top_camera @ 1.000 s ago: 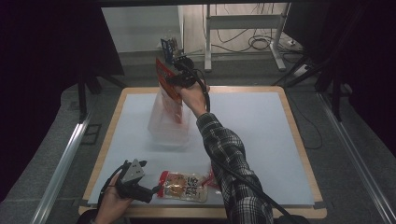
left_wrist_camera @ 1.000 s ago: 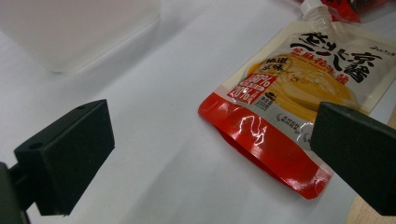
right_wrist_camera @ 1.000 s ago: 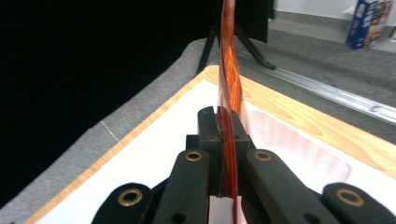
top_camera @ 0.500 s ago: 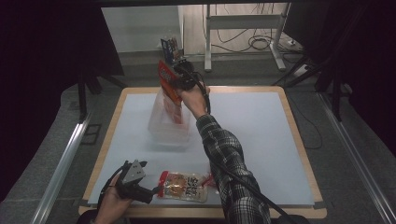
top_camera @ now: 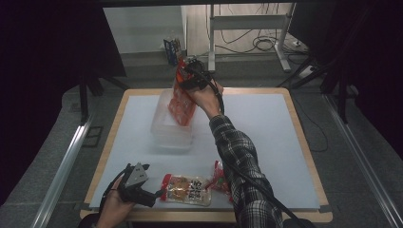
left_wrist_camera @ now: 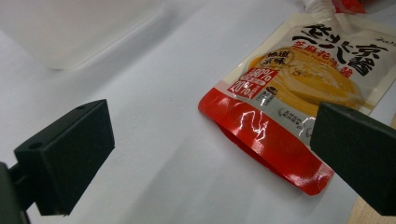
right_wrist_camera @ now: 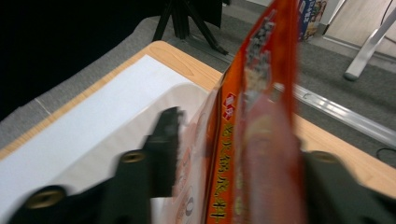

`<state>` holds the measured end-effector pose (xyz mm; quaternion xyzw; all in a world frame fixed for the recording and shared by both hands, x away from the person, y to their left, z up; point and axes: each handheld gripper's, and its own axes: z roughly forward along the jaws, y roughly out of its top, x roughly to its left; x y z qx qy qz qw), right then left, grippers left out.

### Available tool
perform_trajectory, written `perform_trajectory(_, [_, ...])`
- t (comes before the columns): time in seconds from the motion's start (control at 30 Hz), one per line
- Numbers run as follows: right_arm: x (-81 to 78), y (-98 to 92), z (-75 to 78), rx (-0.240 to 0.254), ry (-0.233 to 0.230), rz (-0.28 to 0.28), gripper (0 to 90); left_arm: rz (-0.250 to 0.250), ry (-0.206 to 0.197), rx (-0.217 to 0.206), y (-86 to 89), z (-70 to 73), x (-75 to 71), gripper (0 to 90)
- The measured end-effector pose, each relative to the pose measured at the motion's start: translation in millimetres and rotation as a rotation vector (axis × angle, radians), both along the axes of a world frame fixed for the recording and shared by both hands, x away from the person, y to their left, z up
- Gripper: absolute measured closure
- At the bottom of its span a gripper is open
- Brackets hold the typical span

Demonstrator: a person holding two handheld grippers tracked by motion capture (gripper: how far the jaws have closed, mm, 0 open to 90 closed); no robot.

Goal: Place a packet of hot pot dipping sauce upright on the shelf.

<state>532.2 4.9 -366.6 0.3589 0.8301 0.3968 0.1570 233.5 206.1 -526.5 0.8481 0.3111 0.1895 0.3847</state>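
On the white table (top_camera: 266,142), the clear tub (top_camera: 164,128) is sitting at about eleven o'clock from centre, and the orange packet (top_camera: 182,102) is standing upright in it, so this placement looks nearly done. Two more packets are waiting at six o'clock: a yellow pouch (top_camera: 186,189) and a red packet (top_camera: 219,178) just beside it. The right gripper (top_camera: 189,76) is spreading its jaws, which were pinching the packet's top a second ago; the packet remains between them. The left gripper (top_camera: 154,195) is resting spread wide, the pouch's red end (left_wrist_camera: 271,149) between its jaws, untouched.
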Motion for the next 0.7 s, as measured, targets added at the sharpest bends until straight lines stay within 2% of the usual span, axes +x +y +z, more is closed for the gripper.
perform_trajectory(0.13, [0.9, -4.6, -0.5, 0.009, -0.006, 0.019, 26.8, -0.001, -0.003, 0.001, -0.2, 0.3, -0.2, 0.0])
perform_trajectory(0.27, [1.4, -6.5, -0.5, 0.016, 0.004, 0.043, 14.3, -0.002, -0.007, 0.007, -0.5, 0.1, -0.1, 0.0])
perform_trajectory(0.33, [-0.3, -7.0, -1.2, -0.009, -0.024, 0.063, 9.4, -0.003, -0.007, 0.014, -0.4, 0.0, -0.1, 0.0])
perform_trajectory(0.4, [-2.5, -8.5, -1.7, -0.059, -0.054, 0.065, 6.5, -0.004, -0.008, 0.015, -0.3, 0.1, -0.2, 0.0])
perform_trajectory(0.43, [-3.0, -9.7, -1.5, -0.067, -0.061, 0.066, 5.3, -0.004, -0.009, 0.015, -0.3, 0.0, -0.2, 0.0])
perform_trajectory(0.57, [-5.1, -20.9, 2.1, -0.043, -0.084, 0.076, 2.2, -0.004, -0.008, 0.015, -0.3, -0.2, 0.1, 0.0])
perform_trajectory(0.7, [-8.4, -31.2, 2.9, -0.036, -0.077, 0.078, 0.1, -0.004, -0.010, 0.018, -0.5, -0.1, -0.2, 0.0])
